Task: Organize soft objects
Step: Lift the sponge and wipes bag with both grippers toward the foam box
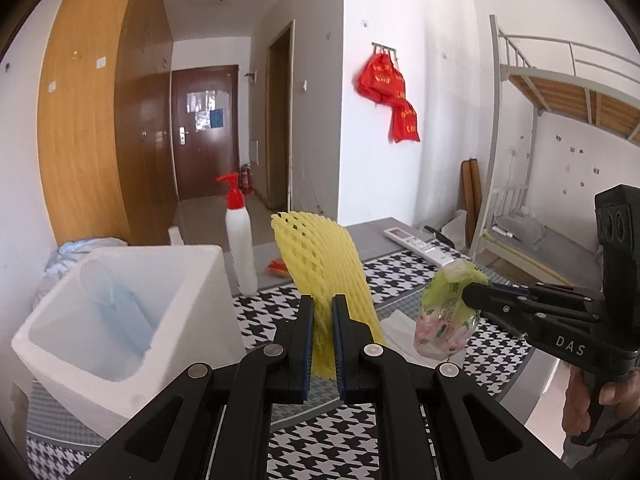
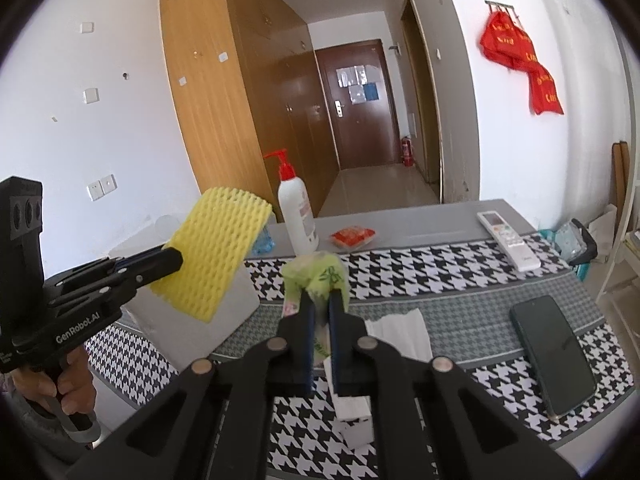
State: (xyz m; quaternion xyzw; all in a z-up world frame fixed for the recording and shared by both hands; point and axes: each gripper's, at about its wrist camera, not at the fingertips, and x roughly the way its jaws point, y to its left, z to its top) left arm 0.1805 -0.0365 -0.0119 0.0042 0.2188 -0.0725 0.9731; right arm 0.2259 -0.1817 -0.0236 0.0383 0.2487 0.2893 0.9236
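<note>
Houndstooth cloth in black and white (image 2: 420,276) covers the near part of the grey desk (image 2: 420,220), with white walls, a tall wooden wardrobe (image 2: 224,92) and a dark brown door (image 2: 356,100) behind.

Nearest, the left gripper (image 1: 323,322) is clenched on the lower end of a yellow foam mesh sleeve (image 1: 320,264), a soft ribbed netting tube squashed flat; its long axis stands nearly upright, leaning a little, open end up, clear of the cloth. Just beside it, the right gripper (image 2: 320,312) is clamped on a small crinkly plastic packet, green and pink with a floral print (image 2: 320,272); its long axis also runs upward, the bunched green end on top, held above the cloth. Under it a white tissue (image 2: 400,328) lies flat.

Toward the desk's left edge stands a white foam box (image 1: 128,312) with thick walls, open on top, holding what looks like a pale blue face mask (image 1: 120,308). Near the right edge lies a dark green phone (image 2: 556,356). Farther back stand a white pump bottle with a red nozzle (image 2: 296,216), a small orange packet (image 2: 352,237) and a white remote control (image 2: 508,240).
</note>
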